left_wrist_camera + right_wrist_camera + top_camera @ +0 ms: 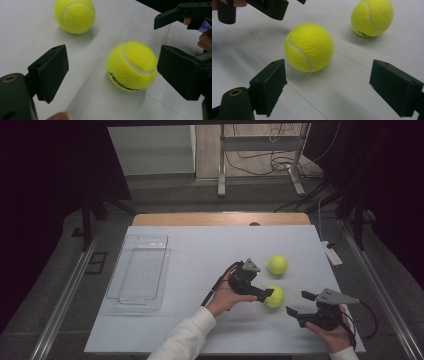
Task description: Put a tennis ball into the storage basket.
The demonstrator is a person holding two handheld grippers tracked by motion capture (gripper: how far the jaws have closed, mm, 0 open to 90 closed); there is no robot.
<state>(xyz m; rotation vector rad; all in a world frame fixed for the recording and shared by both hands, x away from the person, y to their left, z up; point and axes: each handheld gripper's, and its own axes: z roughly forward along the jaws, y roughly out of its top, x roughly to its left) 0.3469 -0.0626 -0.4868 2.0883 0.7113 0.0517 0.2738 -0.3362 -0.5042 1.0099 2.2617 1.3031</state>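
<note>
Tennis ball, between left hand-held gripper jaws

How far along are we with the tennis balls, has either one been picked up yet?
Nothing is done yet: both balls sit on the table and the clear tray holds nothing. In hand: the left gripper, open, straddles the near ball, one jaw beside it. Left: closing and lifting; far ball untouched.

Two fuzzy yellow tennis balls rest on the white surface, near each other but apart. The nearer tennis ball lies toward the right front, its white seam curving across the top and black lettering low on its side. The farther tennis ball sits just behind it, also bearing a white seam and dark print.
</note>
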